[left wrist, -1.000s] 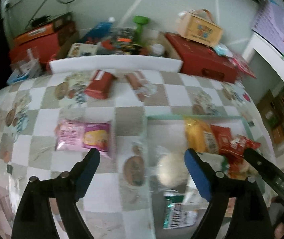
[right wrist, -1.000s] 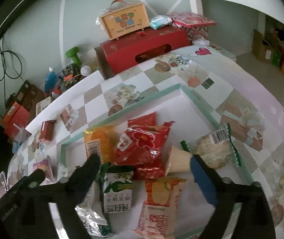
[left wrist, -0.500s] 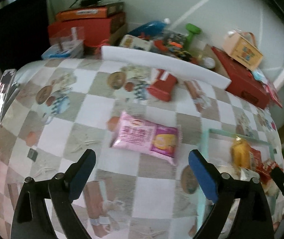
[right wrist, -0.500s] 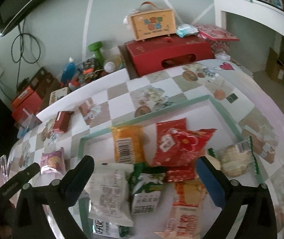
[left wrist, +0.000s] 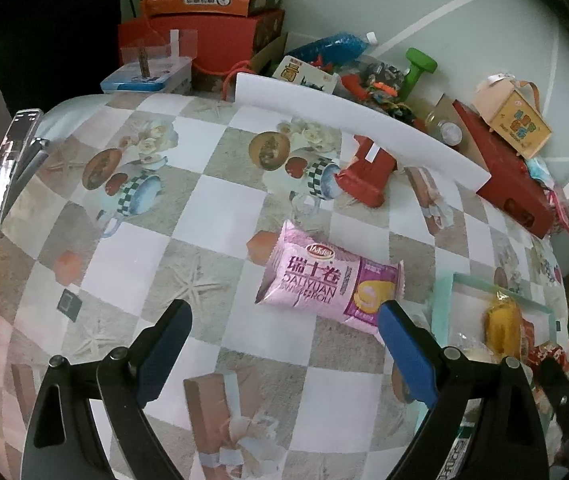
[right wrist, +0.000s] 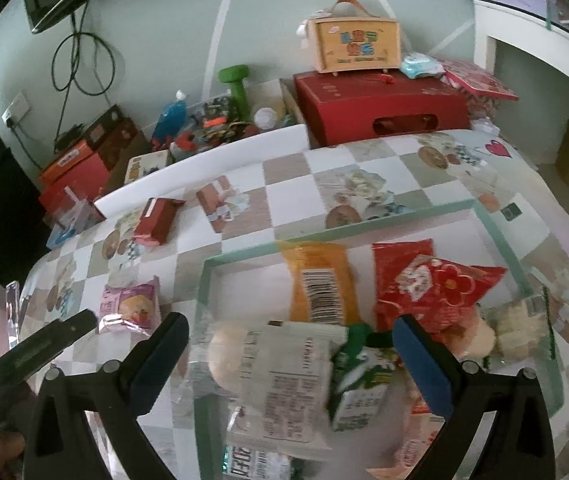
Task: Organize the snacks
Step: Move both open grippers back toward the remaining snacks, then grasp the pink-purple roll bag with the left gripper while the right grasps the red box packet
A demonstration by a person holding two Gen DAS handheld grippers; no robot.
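Pink snack packet (left wrist: 330, 284): "DALIYUAN SWISS ROLL", Chinese characters above. Yellow packet (right wrist: 318, 286): barcode; other print unreadable.

Cloth (left wrist: 212, 208): white and beige-grey checks, printed with mugs, roses, starfish, gift boxes.
Swiss-roll pack (left wrist: 330, 286): pink, purple end, yellow roll picture, white lettering.
Small pack (left wrist: 368, 174): red, white label.
Tray (right wrist: 364, 230): clear, pale green rim.
In the tray: orange pack (right wrist: 318, 284) with black barcode; red pack (right wrist: 428, 284) with flower print; green-and-white pack (right wrist: 358, 384); white pack (right wrist: 288, 384) with dark print.
Dumbbell (right wrist: 236, 84): green.
Long box (right wrist: 380, 110): dark red.
Left gripper (left wrist: 284, 344) and right gripper (right wrist: 290, 354): black, blue pads.
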